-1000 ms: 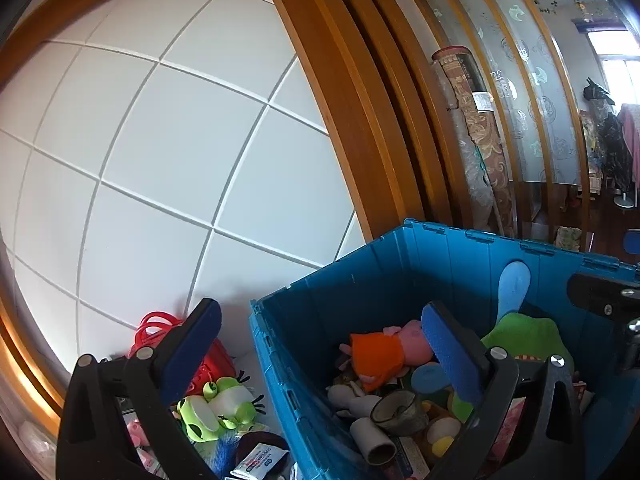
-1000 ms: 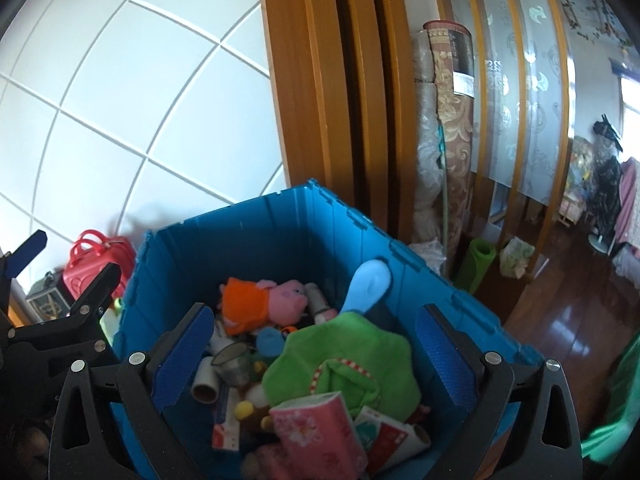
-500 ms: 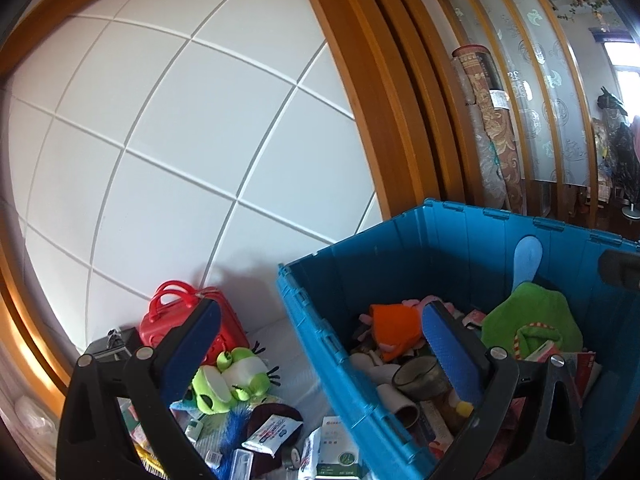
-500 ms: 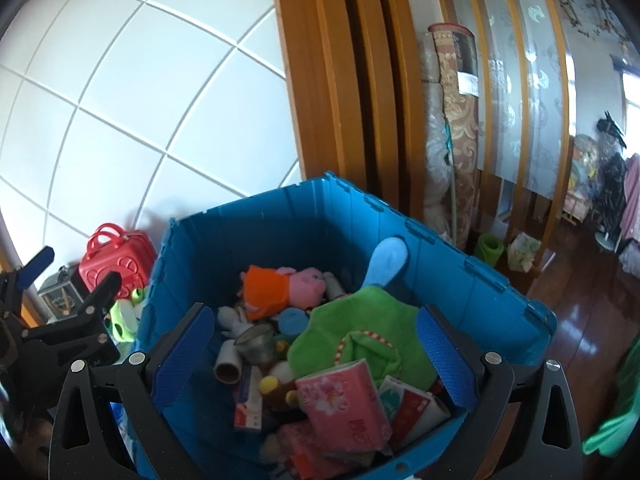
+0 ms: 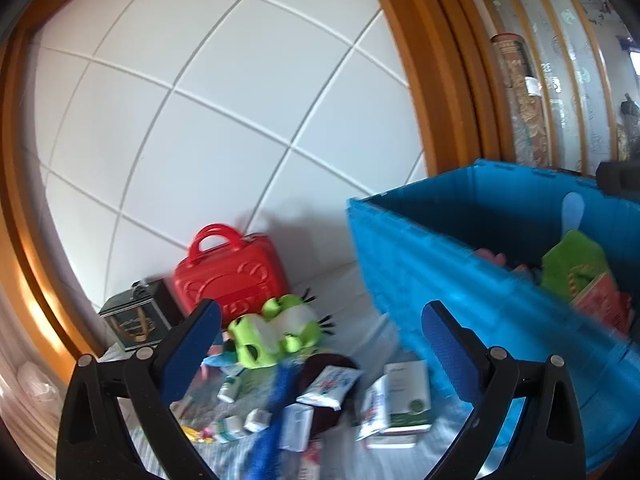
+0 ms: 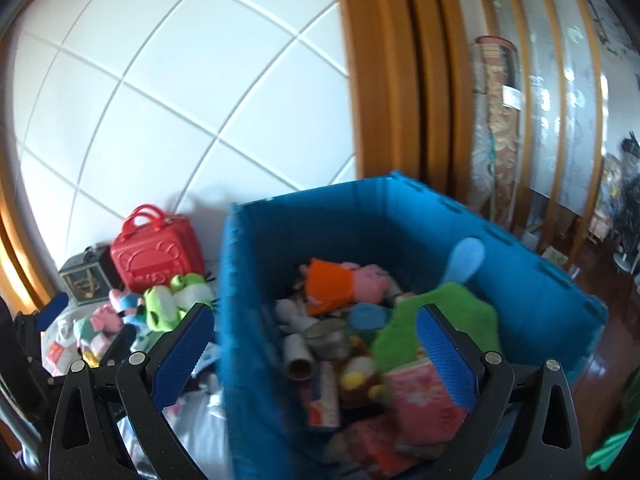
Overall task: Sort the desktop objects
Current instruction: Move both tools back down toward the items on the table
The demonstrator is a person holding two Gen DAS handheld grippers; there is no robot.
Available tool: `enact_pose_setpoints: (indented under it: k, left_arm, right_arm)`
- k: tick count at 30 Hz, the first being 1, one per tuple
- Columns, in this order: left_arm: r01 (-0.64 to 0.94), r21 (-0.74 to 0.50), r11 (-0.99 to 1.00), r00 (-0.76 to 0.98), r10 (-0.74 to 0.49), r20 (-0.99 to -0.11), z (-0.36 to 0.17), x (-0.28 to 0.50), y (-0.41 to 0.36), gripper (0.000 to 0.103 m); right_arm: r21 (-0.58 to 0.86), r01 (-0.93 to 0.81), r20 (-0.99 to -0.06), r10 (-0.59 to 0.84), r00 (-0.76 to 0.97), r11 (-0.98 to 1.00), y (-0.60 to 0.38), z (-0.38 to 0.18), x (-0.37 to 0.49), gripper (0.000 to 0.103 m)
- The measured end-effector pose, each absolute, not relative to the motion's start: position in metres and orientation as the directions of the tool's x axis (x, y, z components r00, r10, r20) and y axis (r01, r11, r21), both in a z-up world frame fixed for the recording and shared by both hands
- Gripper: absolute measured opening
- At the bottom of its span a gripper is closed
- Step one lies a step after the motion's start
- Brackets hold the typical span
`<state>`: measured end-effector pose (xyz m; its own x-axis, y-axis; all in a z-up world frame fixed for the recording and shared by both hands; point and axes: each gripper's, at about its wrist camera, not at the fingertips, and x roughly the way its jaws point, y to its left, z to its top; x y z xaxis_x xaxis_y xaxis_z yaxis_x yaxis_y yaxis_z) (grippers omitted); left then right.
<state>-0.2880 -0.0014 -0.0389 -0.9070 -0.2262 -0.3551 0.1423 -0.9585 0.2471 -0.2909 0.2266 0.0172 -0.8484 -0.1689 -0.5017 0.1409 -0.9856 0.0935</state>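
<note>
The left gripper (image 5: pixel 320 344) has its two blue-padded fingers spread wide apart, and nothing is between them. Just ahead of it, between the fingers, lies a heap of small things: a lime-green and white plush frog (image 5: pixel 276 330), a white squeeze tube with red and blue print (image 5: pixel 330 386) and a white carton with a green mark (image 5: pixel 408 394). Beyond the frog, to the left, a red hard-shell toy suitcase with a handle (image 5: pixel 228 270) stands against the white tiled wall (image 5: pixel 192 120), with a small dark lantern-like box (image 5: pixel 132 322) just beside it. To the right stands a large blue plastic crate (image 5: pixel 460 292).

The right gripper (image 6: pixel 316 340) is also released, holding nothing, and it hovers above the crate (image 6: pixel 520 280). Ahead of it, inside the crate, are an orange and pink plush pig (image 6: pixel 344 284), a green plush cloth (image 6: pixel 432 320), a cardboard tube (image 6: pixel 298 360) and a pink flowered tissue packet (image 6: pixel 420 404).
</note>
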Motion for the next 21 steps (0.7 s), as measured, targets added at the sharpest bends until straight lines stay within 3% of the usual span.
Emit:
enact_pose_setpoints:
  k: [13,21]
  left_arm:
    - [0.208,0.326,-0.922,-0.853,-0.334,-0.401,-0.096,-0.270,-0.180,0.102]
    - [0.207,0.343,-0.916,-0.819,-0.354,-0.451,-0.142,-0.284,-0.238,0.102]
  right_arm:
    - [0.093,0.328,-0.503,-0.329,-0.799,-0.940,0.048,-0.013,-0.295,0.102]
    - [0.064,0.417,-0.625,-0.362,-0.692,-0.907,-0.002,-0.082,-0.344,0.102]
